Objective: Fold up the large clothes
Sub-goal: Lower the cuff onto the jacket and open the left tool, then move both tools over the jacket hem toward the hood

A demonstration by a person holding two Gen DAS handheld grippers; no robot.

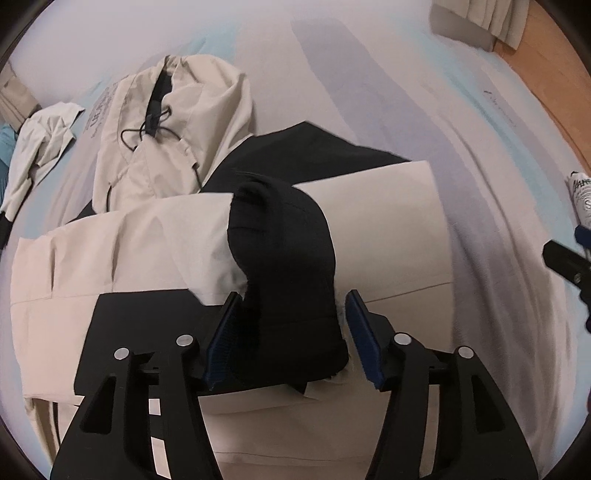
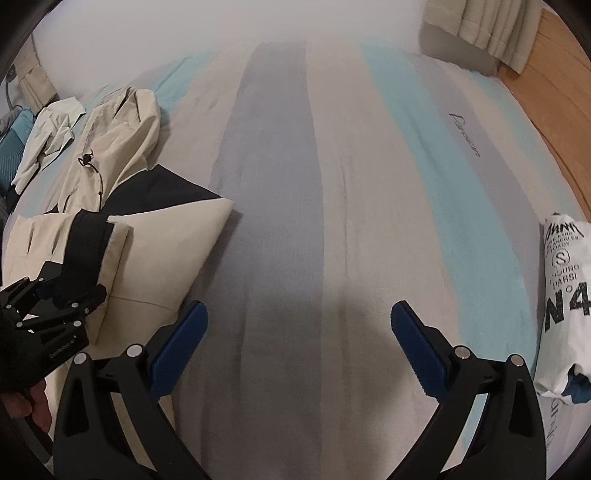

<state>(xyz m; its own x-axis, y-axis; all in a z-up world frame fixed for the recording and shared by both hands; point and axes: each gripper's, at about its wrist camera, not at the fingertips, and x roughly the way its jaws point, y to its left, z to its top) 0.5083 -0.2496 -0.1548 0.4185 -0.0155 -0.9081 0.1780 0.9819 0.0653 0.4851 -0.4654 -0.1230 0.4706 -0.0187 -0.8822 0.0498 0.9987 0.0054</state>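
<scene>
A beige and black hooded jacket [image 1: 376,218] lies partly folded on a striped bed [image 1: 332,74], its hood [image 1: 173,125] toward the far left. My left gripper [image 1: 291,317] is open, its jaws either side of the black sleeve cuff [image 1: 284,266] that drapes over the folded body. The jacket also shows at the left of the right wrist view [image 2: 166,251], with the left gripper [image 2: 48,295] at the cuff [image 2: 86,251]. My right gripper [image 2: 299,339] is open and empty above bare bedspread, to the right of the jacket.
A crumpled pale garment [image 1: 40,147] lies at the bed's far left edge. A folded white printed T-shirt [image 2: 565,302] sits at the right edge. Curtains [image 2: 480,26] and wooden floor [image 2: 554,110] lie beyond the bed's far right.
</scene>
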